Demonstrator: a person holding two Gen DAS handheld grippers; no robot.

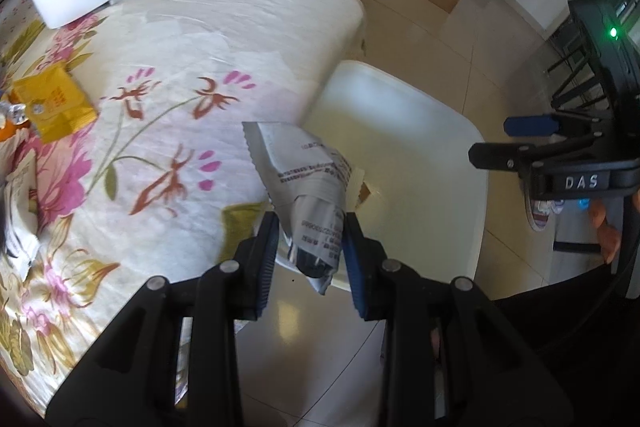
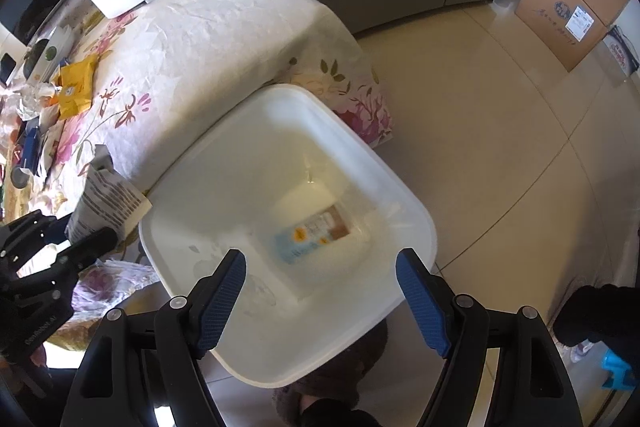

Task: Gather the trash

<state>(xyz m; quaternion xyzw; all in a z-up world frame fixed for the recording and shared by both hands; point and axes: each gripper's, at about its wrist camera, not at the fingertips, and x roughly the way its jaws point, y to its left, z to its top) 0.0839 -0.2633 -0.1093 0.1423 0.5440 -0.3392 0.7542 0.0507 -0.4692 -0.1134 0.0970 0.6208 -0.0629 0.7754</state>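
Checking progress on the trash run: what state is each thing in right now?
Left gripper: shut on silver wrapper, at the bin's edge.
Right gripper: open, empty, above the bin.
Bin: white, open-topped, one packet at the bottom.
Yellow packet: lying on the table.

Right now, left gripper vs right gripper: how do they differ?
The left gripper is shut on a crumpled silver wrapper; the right gripper is open with nothing between its pads. The left sits at the edge of the floral-clothed table, beside the white bin's rim; the right hangs over the bin's opening. Both point steeply down and have blue pads.
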